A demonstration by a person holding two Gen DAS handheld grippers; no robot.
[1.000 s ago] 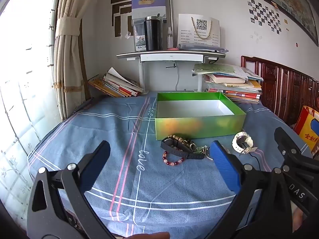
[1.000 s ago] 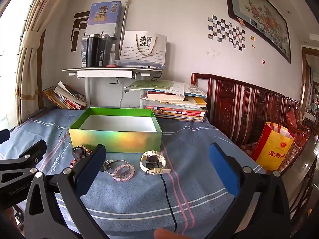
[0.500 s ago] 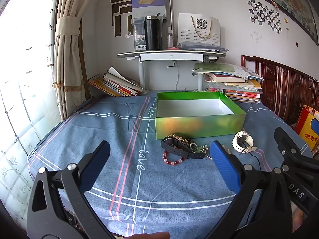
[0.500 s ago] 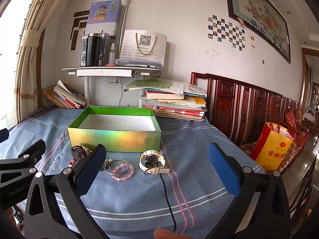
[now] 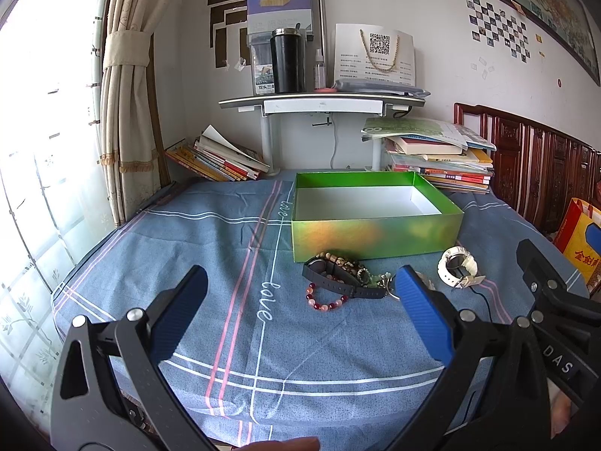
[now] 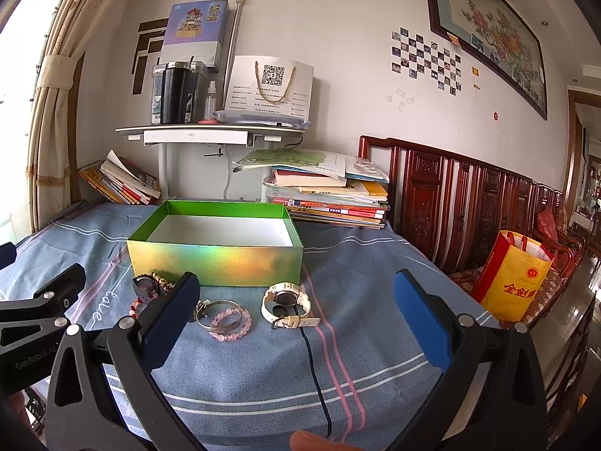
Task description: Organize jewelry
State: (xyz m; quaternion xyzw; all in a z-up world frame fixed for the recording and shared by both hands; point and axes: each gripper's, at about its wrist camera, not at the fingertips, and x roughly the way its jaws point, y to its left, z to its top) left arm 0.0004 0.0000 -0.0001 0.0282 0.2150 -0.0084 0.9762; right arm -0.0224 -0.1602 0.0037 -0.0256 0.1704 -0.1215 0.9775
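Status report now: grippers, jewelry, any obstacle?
Left gripper open, right gripper open, both empty. Jewelry lies before empty green box. Black cable crosses near white watch.

One green box (image 6: 214, 259), two watches (image 6: 286, 302), several bracelets (image 6: 225, 317).

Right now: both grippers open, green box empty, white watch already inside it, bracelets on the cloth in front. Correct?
One thing is off. The white watch is not in the green box; it lies on the blue cloth just in front of the box's right corner, as the right wrist view shows. The rest holds: the left gripper and the right gripper are open, the box is empty, and the bracelets lie in front.
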